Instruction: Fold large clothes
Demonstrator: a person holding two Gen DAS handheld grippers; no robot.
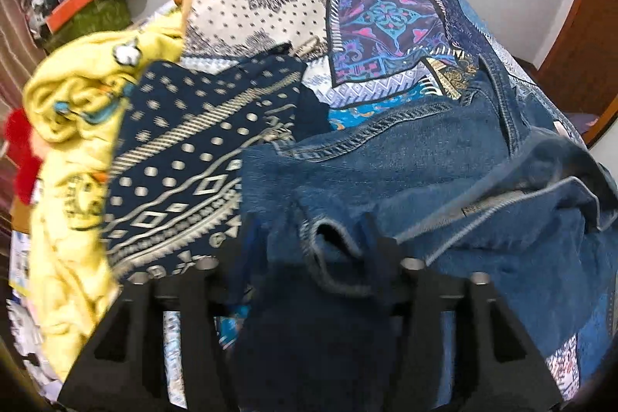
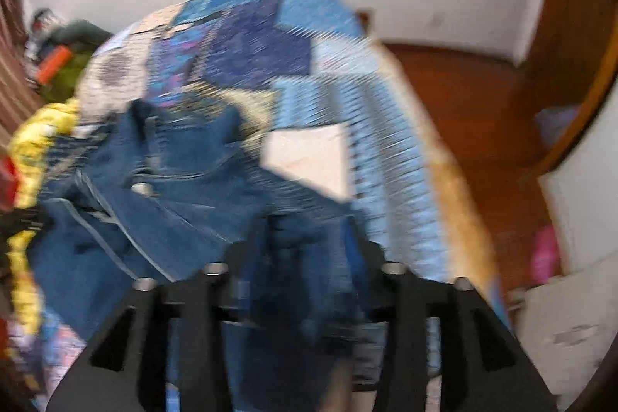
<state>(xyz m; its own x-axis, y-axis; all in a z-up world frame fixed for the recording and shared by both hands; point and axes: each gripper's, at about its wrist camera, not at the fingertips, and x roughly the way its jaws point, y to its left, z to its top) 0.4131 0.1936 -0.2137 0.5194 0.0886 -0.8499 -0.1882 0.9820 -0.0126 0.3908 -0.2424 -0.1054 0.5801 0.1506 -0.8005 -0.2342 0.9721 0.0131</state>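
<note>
A crumpled blue denim garment with pale stitched seams (image 1: 405,149) lies heaped on the near part of a bed under a patchwork-print bedspread in blues, purples and cream (image 1: 293,6). Beside the denim, toward the curtain side, rests a navy cloth printed with cream dots and diamonds (image 1: 185,157), and past that a bunched yellow garment with cartoon prints (image 1: 73,111), with something red (image 1: 19,149) at the far edge of it. The left gripper (image 1: 309,230) hangs just over the denim, jaws apart, a fold of denim lying loose between them. The right gripper (image 2: 305,230), seen through heavy blur, also stands parted with denim (image 2: 174,188) between its black fingers (image 2: 247,242); pressing cannot be made out
</note>
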